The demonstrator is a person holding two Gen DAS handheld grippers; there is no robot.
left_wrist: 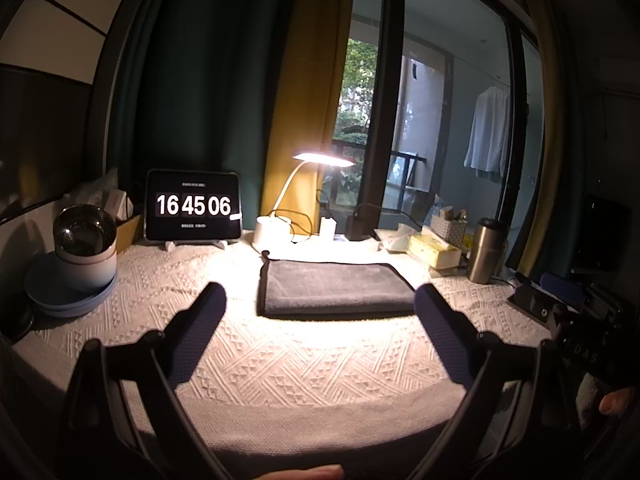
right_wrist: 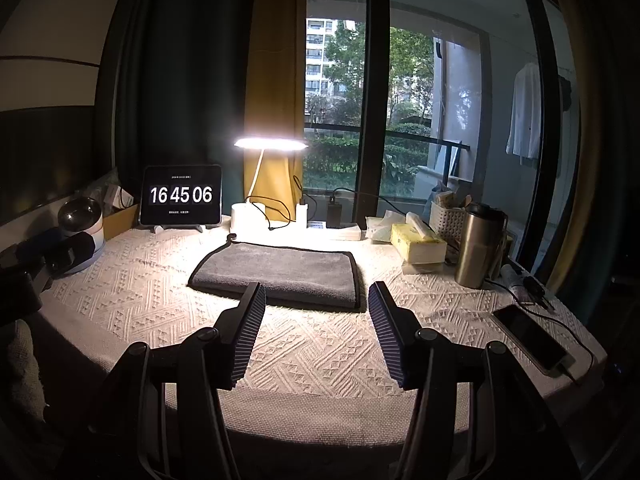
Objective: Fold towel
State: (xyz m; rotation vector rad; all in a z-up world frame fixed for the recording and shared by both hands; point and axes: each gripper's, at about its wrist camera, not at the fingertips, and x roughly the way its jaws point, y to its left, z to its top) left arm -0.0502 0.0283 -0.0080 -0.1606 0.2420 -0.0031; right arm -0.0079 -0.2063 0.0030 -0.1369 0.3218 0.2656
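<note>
A grey towel (left_wrist: pixel 336 288) with a dark border lies folded into a flat rectangle on the cream knitted tablecloth (left_wrist: pixel 280 364), under the desk lamp. It also shows in the right wrist view (right_wrist: pixel 280 274). My left gripper (left_wrist: pixel 320 300) is open and empty, held above the cloth just in front of the towel's near edge. My right gripper (right_wrist: pixel 316 300) is open and empty, also just in front of the towel, toward its right end. The right gripper also shows at the right edge of the left wrist view (left_wrist: pixel 576 312).
A lit desk lamp (left_wrist: pixel 320 160), a tablet clock (left_wrist: pixel 194 206) and chargers stand at the back. Stacked bowls on a blue plate (left_wrist: pixel 72 276) sit at the left. A tissue box (right_wrist: pixel 418 244), a steel tumbler (right_wrist: pixel 478 246) and a phone (right_wrist: pixel 532 338) are at the right.
</note>
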